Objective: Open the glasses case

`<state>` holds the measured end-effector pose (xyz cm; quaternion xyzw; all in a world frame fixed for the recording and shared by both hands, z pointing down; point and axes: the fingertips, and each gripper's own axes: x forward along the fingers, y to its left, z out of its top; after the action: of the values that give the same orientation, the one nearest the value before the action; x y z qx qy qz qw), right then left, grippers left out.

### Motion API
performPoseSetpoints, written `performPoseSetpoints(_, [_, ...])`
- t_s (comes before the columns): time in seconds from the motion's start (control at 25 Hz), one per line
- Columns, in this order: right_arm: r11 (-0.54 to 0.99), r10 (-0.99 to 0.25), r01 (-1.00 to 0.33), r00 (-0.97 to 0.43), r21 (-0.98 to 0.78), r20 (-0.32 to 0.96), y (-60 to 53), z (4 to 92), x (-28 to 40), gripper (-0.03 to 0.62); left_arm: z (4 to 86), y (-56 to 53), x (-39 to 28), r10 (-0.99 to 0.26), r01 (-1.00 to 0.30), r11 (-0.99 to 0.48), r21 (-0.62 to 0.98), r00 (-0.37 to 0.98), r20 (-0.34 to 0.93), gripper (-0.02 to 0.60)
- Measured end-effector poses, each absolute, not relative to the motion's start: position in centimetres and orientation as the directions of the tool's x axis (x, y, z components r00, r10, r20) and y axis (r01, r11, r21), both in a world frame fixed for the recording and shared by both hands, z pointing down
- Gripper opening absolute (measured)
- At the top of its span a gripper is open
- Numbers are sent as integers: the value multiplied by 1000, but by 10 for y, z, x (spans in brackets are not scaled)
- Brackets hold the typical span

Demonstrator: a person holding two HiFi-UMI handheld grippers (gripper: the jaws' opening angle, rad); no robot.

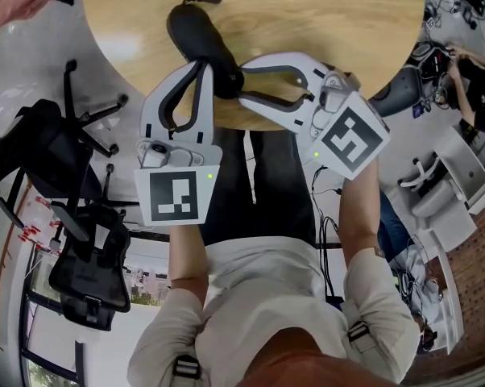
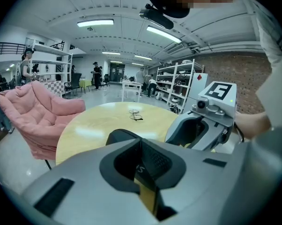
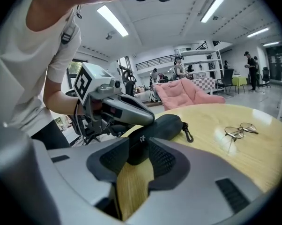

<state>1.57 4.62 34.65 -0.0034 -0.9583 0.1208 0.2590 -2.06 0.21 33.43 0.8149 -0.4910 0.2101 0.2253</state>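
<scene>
A black zip-up glasses case (image 1: 196, 37) lies on the round wooden table (image 1: 323, 14), near the edge closest to me. My left gripper (image 1: 213, 77) is shut, and its tips rest against the case's near end (image 2: 120, 135); I cannot tell whether they pinch any fabric. My right gripper (image 1: 241, 84) comes in from the right and is open. The case's end with the small zip pull (image 3: 142, 139) sits between its pads (image 3: 164, 158), and they do not press on it. A clip (image 3: 187, 132) hangs at the case's far end.
Wire-rimmed glasses (image 3: 239, 131) lie unfolded further out on the table (image 2: 135, 115). A pink lounge chair (image 2: 38, 111) stands beyond the table. Black office chairs (image 1: 81, 256) are on the floor to my left. Shelves and people are far behind.
</scene>
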Motion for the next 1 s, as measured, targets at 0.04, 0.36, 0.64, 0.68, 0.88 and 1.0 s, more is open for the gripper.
performPoseSetpoints(0.04, [969, 74, -53, -869, -240, 489, 45, 347, 14, 150, 334, 2, -21, -704, -894, -418, 161, 431, 564, 20])
performPoseSetpoints(0.36, [977, 81, -34, -850, -209, 520, 38, 349, 18, 158, 337, 2, -20, -694, -887, -433, 159, 441, 570, 20])
performPoseSetpoints(0.64, [977, 107, -8, -847, -212, 521, 41, 346, 13, 161, 337, 1, -18, -688, -885, -436, 163, 445, 573, 20])
performPoseSetpoints(0.68, [978, 101, -12, -846, -208, 524, 42, 347, 11, 161, 337, 1, -18, -687, -885, -437, 163, 445, 574, 20])
performPoseSetpoints(0.88, [968, 107, -36, -836, -247, 538, 44, 349, 11, 114, 336, 0, -20, -685, -880, -448, 157, 451, 572, 21])
performPoseSetpoints(1.0, [961, 104, -55, -835, -270, 540, 45, 350, 14, 78, 337, -1, -19, -683, -877, -456, 154, 456, 571, 21])
